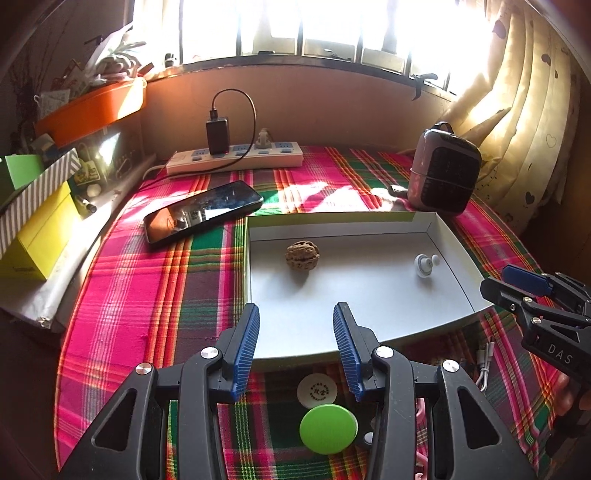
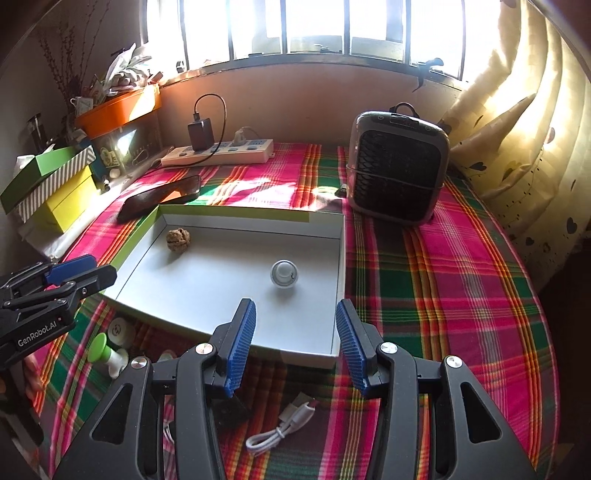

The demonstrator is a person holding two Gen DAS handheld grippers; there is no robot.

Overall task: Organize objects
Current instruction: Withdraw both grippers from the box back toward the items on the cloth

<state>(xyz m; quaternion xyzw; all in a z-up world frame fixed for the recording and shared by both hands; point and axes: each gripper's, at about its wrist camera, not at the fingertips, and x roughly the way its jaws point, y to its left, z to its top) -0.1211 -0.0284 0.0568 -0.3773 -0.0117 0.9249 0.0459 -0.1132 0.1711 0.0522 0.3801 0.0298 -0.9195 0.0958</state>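
Inside white box [image 1: 439,225], walnut [image 1: 302,255], both tongs parted

We see a barred window [image 2: 295,29] pouring bright sun onto the desk [image 2: 461,295] under its plaid cloth. A cream curtain [image 2: 528,122] with hearts hangs at right, above a peach wall [image 2: 295,99].

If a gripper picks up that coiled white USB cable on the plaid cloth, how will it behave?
The coiled white USB cable probably goes floppy: its thin cord lies in loose loops, so the ends would likely dangle. It looks light. Pushed, it would likely drag and uncoil on the plaid tablecloth, not slide whole.
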